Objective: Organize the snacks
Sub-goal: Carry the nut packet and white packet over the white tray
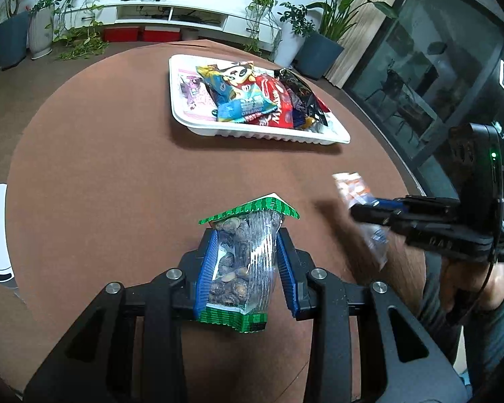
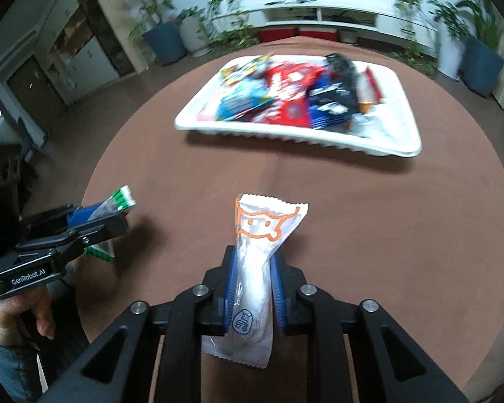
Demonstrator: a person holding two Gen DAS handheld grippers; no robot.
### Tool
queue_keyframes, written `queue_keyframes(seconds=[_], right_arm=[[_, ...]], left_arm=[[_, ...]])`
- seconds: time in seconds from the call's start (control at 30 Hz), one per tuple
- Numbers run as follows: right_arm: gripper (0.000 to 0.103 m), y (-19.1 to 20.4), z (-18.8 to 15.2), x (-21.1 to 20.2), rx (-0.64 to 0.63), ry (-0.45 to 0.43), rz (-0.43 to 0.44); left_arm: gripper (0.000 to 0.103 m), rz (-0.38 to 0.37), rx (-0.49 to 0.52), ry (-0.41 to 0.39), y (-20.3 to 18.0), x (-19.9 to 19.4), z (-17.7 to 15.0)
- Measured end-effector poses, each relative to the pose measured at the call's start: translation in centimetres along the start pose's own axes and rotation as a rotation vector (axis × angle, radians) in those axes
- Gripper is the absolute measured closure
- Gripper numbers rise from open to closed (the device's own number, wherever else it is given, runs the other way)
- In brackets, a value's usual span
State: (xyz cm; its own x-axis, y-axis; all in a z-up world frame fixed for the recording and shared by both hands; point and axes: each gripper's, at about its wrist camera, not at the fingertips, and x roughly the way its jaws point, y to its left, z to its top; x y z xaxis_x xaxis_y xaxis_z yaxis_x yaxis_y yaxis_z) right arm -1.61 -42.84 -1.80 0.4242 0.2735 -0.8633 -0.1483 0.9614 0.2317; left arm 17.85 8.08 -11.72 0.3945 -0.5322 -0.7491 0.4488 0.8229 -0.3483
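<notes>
Left wrist view: left gripper [image 1: 245, 245] jaws clamp the seed packet [image 1: 240, 268] between them; right gripper [image 2: 252, 268] jaws clamp the white packet [image 2: 255, 278].

Between my grippers and the white tray [image 1: 262, 134] I see open brown tabletop [image 1: 111, 174] — a bare lane straight ahead. The tray itself is heaped with snack packets [image 1: 252, 97], with only its right end [image 2: 386, 124] showing bare bottom.
</notes>
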Motion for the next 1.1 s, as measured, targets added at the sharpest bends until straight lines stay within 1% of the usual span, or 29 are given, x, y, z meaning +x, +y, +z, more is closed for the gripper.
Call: queue_keyframes(seconds=[0.17, 0.3, 0.43, 0.57, 0.67, 0.77, 0.9, 0.97, 1.1], right_arm=[[0.082, -4.6, 1.5, -1.9, 0.089, -0.052, -0.021], [0.082, -7.2, 3.5, -3.6, 0.117, -0.103, -0.056], [0.082, -8.1, 7.0, -5.3, 0.094, -0.161, -0.062], [0.082, -6.8, 11.5, -5.6, 0.031, -0.204, -0.049], [0.082, -5.1, 14.4, -4.6, -0.015, -0.21, -0.036], [0.082, -3.8, 16.8, -2.4, -0.058, -0.189, -0.025], [0.082, -3.4, 18.4, 1.0, -0.068, -0.146, -0.022], [0.082, -3.2, 19.0, 2.8, -0.075, -0.122, -0.039], [0.082, -3.5, 19.3, 5.1, -0.101, -0.096, -0.072]], left_arm=[[0.07, 0.005, -0.005, -0.015, 0.4, 0.0, 1.7], [0.07, 0.017, 0.002, -0.05, 0.7, -0.3, 4.7], [0.07, 0.035, 0.026, -0.097, 0.7, -0.6, 9.1], [0.07, 0.054, 0.064, -0.133, 0.2, -0.2, 13.9], [0.07, 0.063, 0.075, -0.144, 0.1, 0.9, 16.8], [0.07, 0.082, 0.073, -0.142, 0.3, 2.7, 18.9], [0.07, 0.099, 0.067, -0.103, 0.8, 6.3, 19.6], [0.07, 0.104, 0.067, -0.087, 1.0, 8.0, 19.7], [0.07, 0.106, 0.068, -0.078, 1.7, 10.6, 20.2]])
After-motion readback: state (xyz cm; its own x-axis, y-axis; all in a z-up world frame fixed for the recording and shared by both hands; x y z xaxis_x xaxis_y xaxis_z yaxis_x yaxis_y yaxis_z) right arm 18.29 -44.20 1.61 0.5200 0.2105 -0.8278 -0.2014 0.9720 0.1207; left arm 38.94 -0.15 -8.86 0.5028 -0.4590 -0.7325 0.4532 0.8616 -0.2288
